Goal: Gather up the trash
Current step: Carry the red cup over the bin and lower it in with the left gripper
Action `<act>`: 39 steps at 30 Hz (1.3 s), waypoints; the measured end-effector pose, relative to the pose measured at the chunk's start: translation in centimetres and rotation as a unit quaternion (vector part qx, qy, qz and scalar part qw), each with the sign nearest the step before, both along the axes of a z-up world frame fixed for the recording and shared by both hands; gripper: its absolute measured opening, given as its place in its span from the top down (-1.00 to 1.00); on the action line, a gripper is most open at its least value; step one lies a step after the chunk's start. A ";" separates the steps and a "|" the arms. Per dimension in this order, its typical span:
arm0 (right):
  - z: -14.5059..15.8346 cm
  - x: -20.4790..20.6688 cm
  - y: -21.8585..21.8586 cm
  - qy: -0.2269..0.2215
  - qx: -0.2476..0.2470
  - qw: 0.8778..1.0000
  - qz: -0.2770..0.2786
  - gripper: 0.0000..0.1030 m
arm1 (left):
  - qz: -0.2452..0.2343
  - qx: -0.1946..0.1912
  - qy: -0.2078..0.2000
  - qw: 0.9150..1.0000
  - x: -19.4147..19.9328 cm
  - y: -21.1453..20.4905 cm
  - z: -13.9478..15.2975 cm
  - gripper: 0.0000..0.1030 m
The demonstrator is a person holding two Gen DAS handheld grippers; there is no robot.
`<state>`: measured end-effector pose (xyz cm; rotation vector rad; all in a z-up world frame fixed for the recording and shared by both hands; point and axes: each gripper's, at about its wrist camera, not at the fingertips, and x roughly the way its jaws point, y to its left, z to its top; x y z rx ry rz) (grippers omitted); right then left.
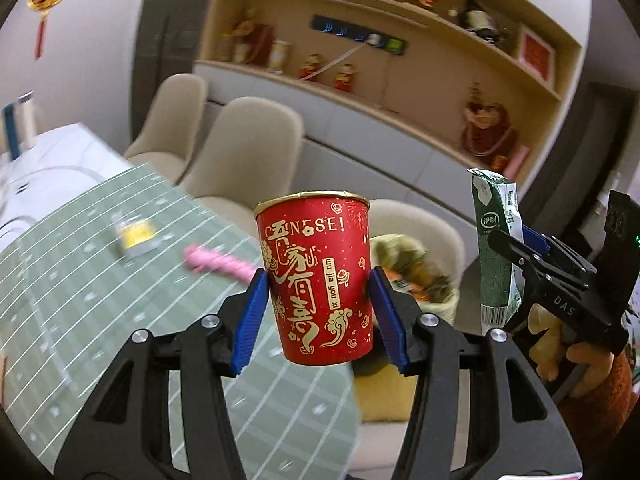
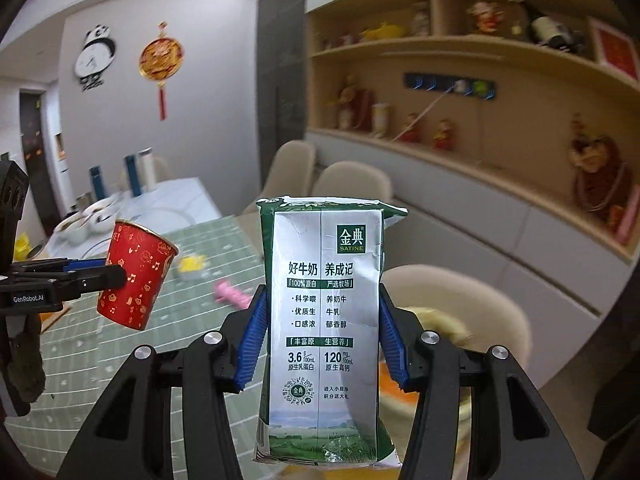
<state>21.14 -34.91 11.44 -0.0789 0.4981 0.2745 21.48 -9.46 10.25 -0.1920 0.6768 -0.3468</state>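
Observation:
A red paper cup (image 1: 318, 276) with gold print hangs upright in the air, my left gripper (image 1: 318, 316) shut on its sides with both blue pads. The same red cup (image 2: 136, 274) shows tilted at the left of the right wrist view, held by the left gripper (image 2: 114, 274). My right gripper (image 2: 320, 340) is shut on a green and silver milk carton (image 2: 324, 320), held upright above the table edge. That carton (image 1: 496, 248) and the right gripper (image 1: 516, 256) appear at the right of the left wrist view, a person's hand (image 1: 560, 344) on the handle.
The green striped tablecloth (image 1: 80, 300) carries a yellow packet (image 1: 134, 236) and a pink wrapper (image 1: 216, 266). Beige chairs (image 1: 248, 148) stand along the table's far side; one chair (image 2: 460, 304) holds yellowish things. Bowls and bottles (image 2: 132, 176) sit at the far end. A shelf wall (image 2: 480, 100) is behind.

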 end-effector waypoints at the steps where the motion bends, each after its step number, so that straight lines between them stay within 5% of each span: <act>1: 0.2 0.3 -1.2 -0.004 0.000 1.000 -0.008 0.06 | -0.008 -0.001 0.000 1.000 0.6 -1.1 0.1 0.05; 15: -1.5 4.8 -15.2 -0.017 0.036 0.995 -0.091 0.06 | -0.112 0.006 0.069 0.991 11.0 -16.6 -4.2 0.05; 21: -3.1 6.9 -19.2 -0.010 0.050 0.993 -0.102 0.06 | -0.125 0.045 0.139 0.981 16.6 -22.4 -9.0 0.05; 29: -6.2 10.2 -23.8 0.026 0.078 0.989 -0.120 0.06 | -0.130 0.104 0.211 0.963 19.4 -27.0 -14.9 0.03; 39: -9.5 12.6 -24.3 0.064 0.097 0.988 -0.104 0.06 | -0.128 0.090 0.248 0.956 20.6 -27.4 -17.0 0.02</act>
